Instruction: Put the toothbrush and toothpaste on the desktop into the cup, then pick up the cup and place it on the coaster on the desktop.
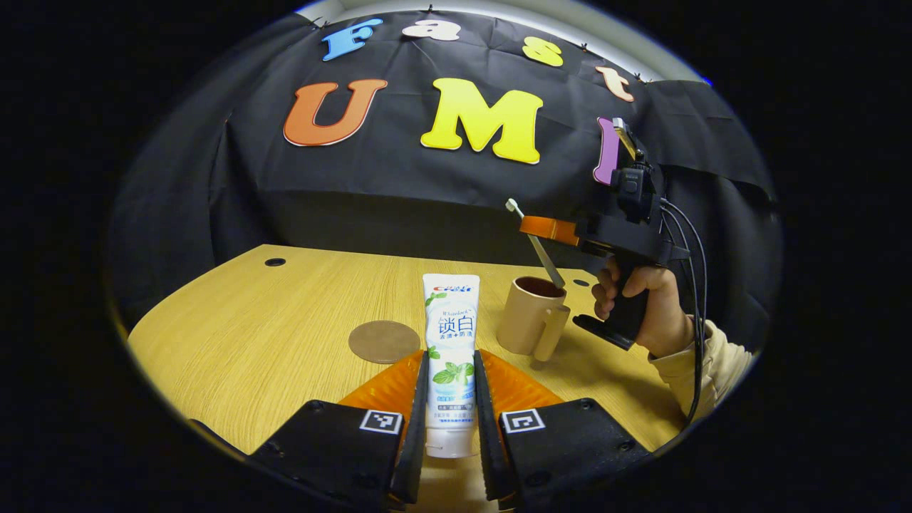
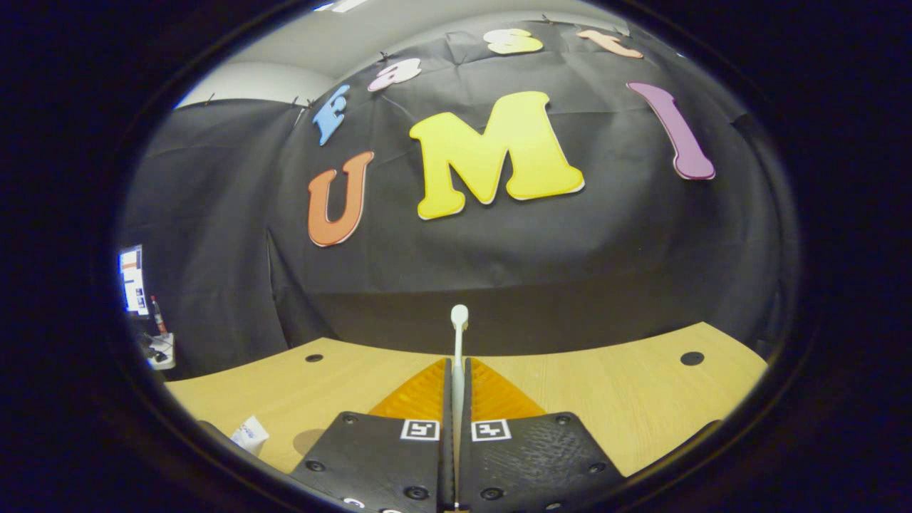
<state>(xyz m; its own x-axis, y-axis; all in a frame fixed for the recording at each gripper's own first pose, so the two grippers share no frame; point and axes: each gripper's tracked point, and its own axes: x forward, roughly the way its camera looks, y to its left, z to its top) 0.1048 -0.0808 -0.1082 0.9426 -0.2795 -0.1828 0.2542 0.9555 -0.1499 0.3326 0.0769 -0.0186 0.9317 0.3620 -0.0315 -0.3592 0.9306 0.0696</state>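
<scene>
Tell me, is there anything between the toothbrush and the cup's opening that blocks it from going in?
Nothing visible does. In the left gripper view, the right gripper holds the toothbrush tilted, its lower end already at the open mouth of the cup. The toothpaste, in the left gripper, is off to the side of the cup.

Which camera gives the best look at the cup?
The left gripper view: the cup stands whole on the desk, handle toward the camera, toothbrush tip at its mouth. The right gripper view looks past the toothbrush at desk and wall.
</scene>
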